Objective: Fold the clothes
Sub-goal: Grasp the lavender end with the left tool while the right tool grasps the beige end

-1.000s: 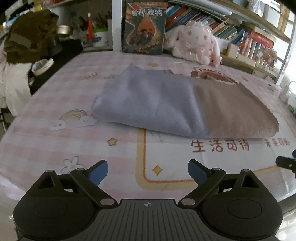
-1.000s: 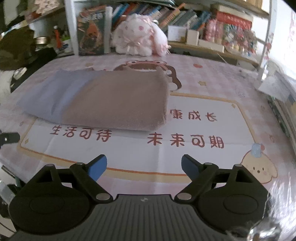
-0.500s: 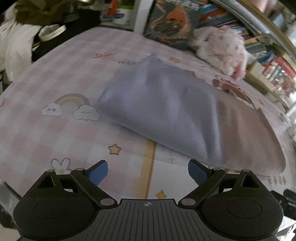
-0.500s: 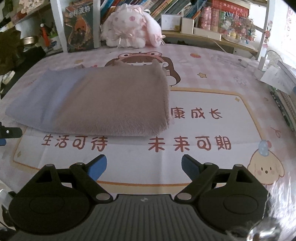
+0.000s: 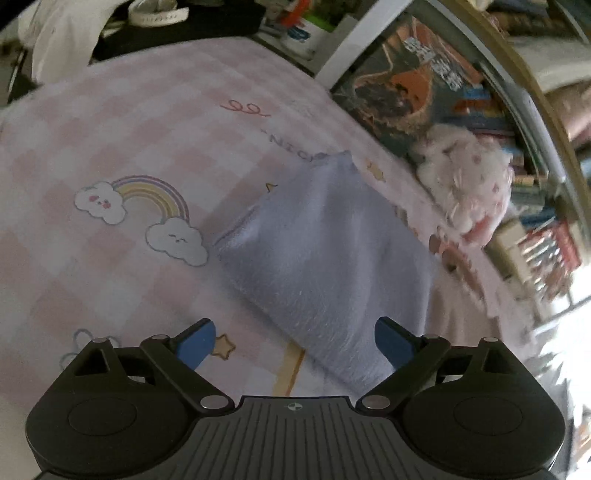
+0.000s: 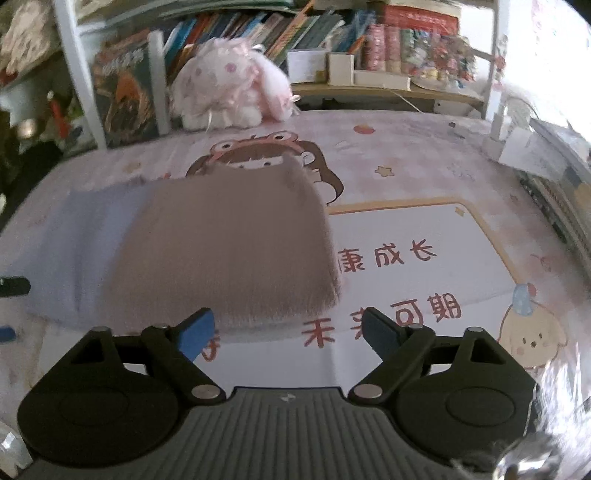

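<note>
A folded fleece garment lies flat on the pink cartoon tablecloth, lavender at its left half [image 5: 325, 251] and brown at its right half [image 6: 229, 254]. My left gripper [image 5: 295, 343] is open just over the lavender end's near edge, blue fingertips [image 5: 197, 341] spread wide, nothing between them. My right gripper [image 6: 288, 332] is open at the near right corner of the brown end, its jaws apart and holding nothing. The other gripper's dark tip [image 6: 14, 286] shows at the left edge of the right wrist view.
A pink plush rabbit [image 6: 229, 92] and an upright book [image 6: 125, 92] stand at the back by bookshelves [image 6: 332, 37]. Clothes and dark clutter [image 5: 166, 22] sit off the table's left end. Papers and a box [image 6: 517, 144] lie at the right edge.
Both grippers have come in close to the garment: the left one swung left and tilted over the lavender end, the right one advanced to the brown corner. Both stayed open.
</note>
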A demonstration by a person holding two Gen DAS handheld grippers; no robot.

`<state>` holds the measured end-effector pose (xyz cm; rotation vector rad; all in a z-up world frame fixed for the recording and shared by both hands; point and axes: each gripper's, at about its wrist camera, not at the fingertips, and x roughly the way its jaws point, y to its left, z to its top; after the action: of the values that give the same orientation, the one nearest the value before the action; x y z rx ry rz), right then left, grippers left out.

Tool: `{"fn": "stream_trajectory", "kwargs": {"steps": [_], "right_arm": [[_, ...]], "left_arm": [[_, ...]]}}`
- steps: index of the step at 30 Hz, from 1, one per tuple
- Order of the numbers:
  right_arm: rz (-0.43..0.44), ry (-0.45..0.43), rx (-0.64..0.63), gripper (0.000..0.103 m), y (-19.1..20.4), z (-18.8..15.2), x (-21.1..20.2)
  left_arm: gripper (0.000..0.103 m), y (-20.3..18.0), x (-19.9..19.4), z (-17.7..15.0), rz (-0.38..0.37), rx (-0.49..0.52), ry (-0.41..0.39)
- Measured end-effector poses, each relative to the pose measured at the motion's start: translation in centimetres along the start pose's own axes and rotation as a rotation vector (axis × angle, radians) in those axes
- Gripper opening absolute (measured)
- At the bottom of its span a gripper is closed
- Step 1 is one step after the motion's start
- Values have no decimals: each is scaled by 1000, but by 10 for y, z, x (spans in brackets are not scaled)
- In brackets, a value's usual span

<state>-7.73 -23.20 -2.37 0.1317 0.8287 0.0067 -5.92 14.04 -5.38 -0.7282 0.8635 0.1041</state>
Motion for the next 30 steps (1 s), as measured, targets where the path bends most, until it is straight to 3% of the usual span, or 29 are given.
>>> {"fn": "stream_trajectory", "kwargs": {"steps": [6, 10, 15, 18, 21, 24, 25, 26, 28, 30], "right_arm": [[-8, 11, 77, 66, -17, 20, 5], [-11, 9, 88, 63, -31, 37, 17], [37, 45, 62, 50, -47, 55, 41], [100, 87, 35, 44, -53, 62, 55], [158, 135, 15, 29, -55, 66, 69], [207, 171, -14, 18, -54, 67, 79], [218, 176, -29, 17, -53, 67, 81], [228, 179, -44, 16, -53, 68, 83], [245, 188, -54, 16, -54, 69, 85], [255, 190, -63, 15, -54, 70, 87]], "left_arm": [[93, 11, 4, 10, -56, -167, -23], [93, 12, 9, 17, -58, -222, -49], [87, 15, 13, 17, -40, -329, -110], [72, 18, 14, 16, -27, -402, -150], [58, 21, 15, 15, -15, -474, -187], [31, 21, 20, 15, 20, -494, -208], [17, 18, 21, 15, 35, -471, -215], [13, 12, 20, 16, 52, -428, -223], [9, -4, 16, 16, 79, -312, -253], [9, -34, 0, 13, 35, -104, -335]]}}
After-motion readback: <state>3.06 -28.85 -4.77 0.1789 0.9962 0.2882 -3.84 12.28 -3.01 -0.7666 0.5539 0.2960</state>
